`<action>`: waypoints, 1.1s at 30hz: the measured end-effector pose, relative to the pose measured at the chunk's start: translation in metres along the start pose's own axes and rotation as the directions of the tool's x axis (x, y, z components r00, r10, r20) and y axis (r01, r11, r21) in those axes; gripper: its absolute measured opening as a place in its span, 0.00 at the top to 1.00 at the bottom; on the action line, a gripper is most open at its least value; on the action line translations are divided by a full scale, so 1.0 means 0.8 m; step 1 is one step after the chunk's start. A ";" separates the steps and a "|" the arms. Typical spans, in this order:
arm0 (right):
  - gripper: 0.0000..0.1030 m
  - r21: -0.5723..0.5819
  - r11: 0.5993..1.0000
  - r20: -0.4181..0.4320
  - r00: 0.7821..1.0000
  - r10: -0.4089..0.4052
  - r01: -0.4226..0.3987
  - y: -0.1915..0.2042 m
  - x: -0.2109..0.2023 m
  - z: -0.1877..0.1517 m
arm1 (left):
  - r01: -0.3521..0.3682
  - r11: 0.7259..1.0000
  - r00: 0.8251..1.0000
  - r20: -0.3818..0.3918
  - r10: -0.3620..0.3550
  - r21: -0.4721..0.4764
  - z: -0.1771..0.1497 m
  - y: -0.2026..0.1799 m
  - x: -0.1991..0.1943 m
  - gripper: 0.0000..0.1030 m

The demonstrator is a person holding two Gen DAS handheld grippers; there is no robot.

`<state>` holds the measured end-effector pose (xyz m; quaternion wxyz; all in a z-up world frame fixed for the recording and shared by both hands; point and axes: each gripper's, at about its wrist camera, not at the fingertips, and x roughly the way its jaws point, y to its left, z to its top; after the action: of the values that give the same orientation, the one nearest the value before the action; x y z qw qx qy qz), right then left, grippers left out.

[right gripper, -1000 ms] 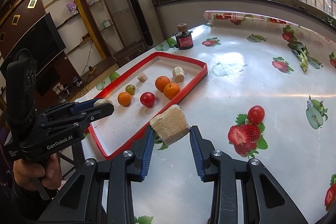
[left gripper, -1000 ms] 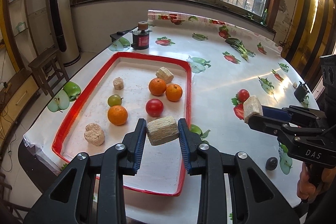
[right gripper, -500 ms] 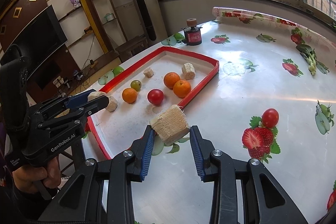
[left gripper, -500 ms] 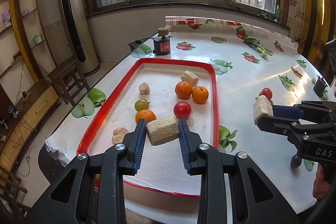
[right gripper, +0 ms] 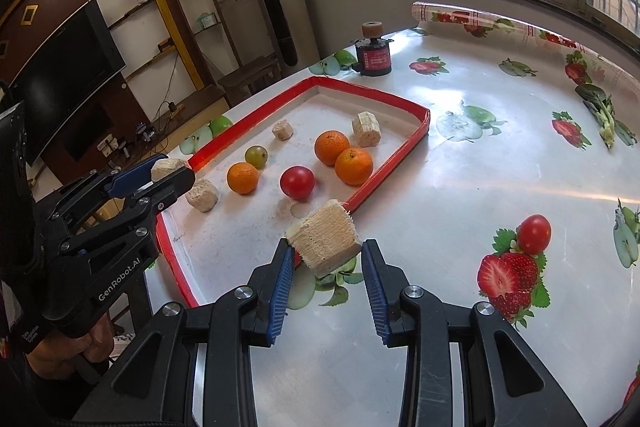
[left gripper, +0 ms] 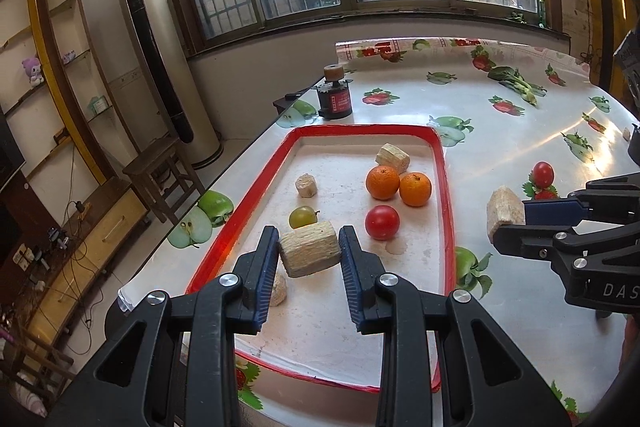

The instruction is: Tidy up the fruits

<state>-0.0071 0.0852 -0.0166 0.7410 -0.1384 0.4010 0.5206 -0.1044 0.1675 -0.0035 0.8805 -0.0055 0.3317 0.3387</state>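
**Both grippers pinching fibrous chunks at the red tray**

Left gripper (left gripper: 309, 245): blue ribbed pads pressed on both ends of a pale, fibrous cane chunk (left gripper: 310, 253). The chunk is a short stubby cylinder with a striated side; its long axis runs across the jaws, roughly level, slightly tilted. It hangs above the near left part of the red-rimmed tray (left gripper: 447, 211).

Right gripper (right gripper: 325, 254): pads clamped on a second chunk (right gripper: 325, 239), wedge-like, frayed at the upper edge, cut face turned up and left. It sits over the glossy fruit-print tablecloth (right gripper: 460, 187), just beside the tray's near right rim.

In the tray, white matte floor: two dimpled oranges (left gripper: 383, 182) touching each other, a third orange (right gripper: 242, 177) apart, a smooth red tomato (left gripper: 382, 222), a green grape-like fruit (left gripper: 302, 217), and three loose cane pieces, one (left gripper: 393, 158) lying tilted behind the orange pair.

Outside the tray: a second tomato (right gripper: 534, 233) on the cloth, beside a printed strawberry. A black jar with red label (left gripper: 335, 101) stands upright beyond the tray.
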 end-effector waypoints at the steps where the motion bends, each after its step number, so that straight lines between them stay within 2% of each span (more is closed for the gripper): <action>1: 0.66 -0.002 1.000 -0.002 1.000 0.001 -0.001 0.001 0.002 0.001 | -0.005 1.000 1.000 0.003 0.005 0.003 0.000 0.000 0.001 0.73; 4: 0.66 -0.006 1.000 -0.008 1.000 0.000 0.000 0.001 0.008 0.003 | -0.027 1.000 1.000 0.011 0.027 0.014 0.001 0.000 0.003 0.73; 7: 0.66 -0.004 1.000 -0.017 1.000 0.001 -0.001 0.000 0.014 0.006 | 0.004 1.000 1.000 0.004 -0.004 -0.003 0.001 0.004 0.006 0.73; 9: 0.66 -0.004 1.000 -0.019 1.000 -0.002 0.002 0.000 0.017 0.008 | 0.054 0.998 0.998 -0.012 -0.054 -0.039 0.001 0.013 0.011 0.72; 11: 0.66 -0.005 1.000 -0.018 1.000 -0.001 0.001 0.000 0.019 0.011 | 0.131 0.986 0.990 -0.037 -0.136 -0.100 0.001 0.028 0.019 0.73; 13: 0.66 -0.008 1.000 -0.012 1.000 0.002 -0.002 0.001 0.021 0.016 | 0.199 0.965 0.975 -0.061 -0.212 -0.174 0.000 0.045 0.030 0.73; 17: 0.66 -0.011 1.000 0.000 1.000 0.005 -0.005 0.003 0.028 0.032 | 0.271 0.920 0.949 -0.081 -0.305 -0.284 0.001 0.078 0.048 0.73; 21: 0.66 -0.001 1.000 0.009 1.000 0.019 -0.019 0.000 0.040 0.050 | 0.273 0.904 0.946 -0.080 -0.314 -0.330 0.005 0.099 0.054 0.73; 26: 0.66 -0.007 0.999 0.011 0.999 0.052 -0.051 0.005 0.051 0.061 | 0.305 0.879 0.928 -0.095 -0.361 -0.366 0.001 0.111 0.054 0.73; 30: 0.66 -0.023 0.997 -0.006 0.997 0.074 -0.074 0.012 0.061 0.059 | 0.324 0.886 0.919 -0.114 -0.378 -0.331 -0.006 0.098 0.044 0.73; 33: 0.66 -0.035 0.996 -0.020 0.996 0.082 -0.083 0.016 0.067 0.054 | 0.345 0.881 0.902 -0.144 -0.406 -0.323 -0.017 0.092 0.044 0.73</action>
<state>0.0084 0.1532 -0.0256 0.7125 -0.1398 0.4038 0.5565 -0.1371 0.2419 -0.0189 0.8795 -0.2340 0.3612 0.2030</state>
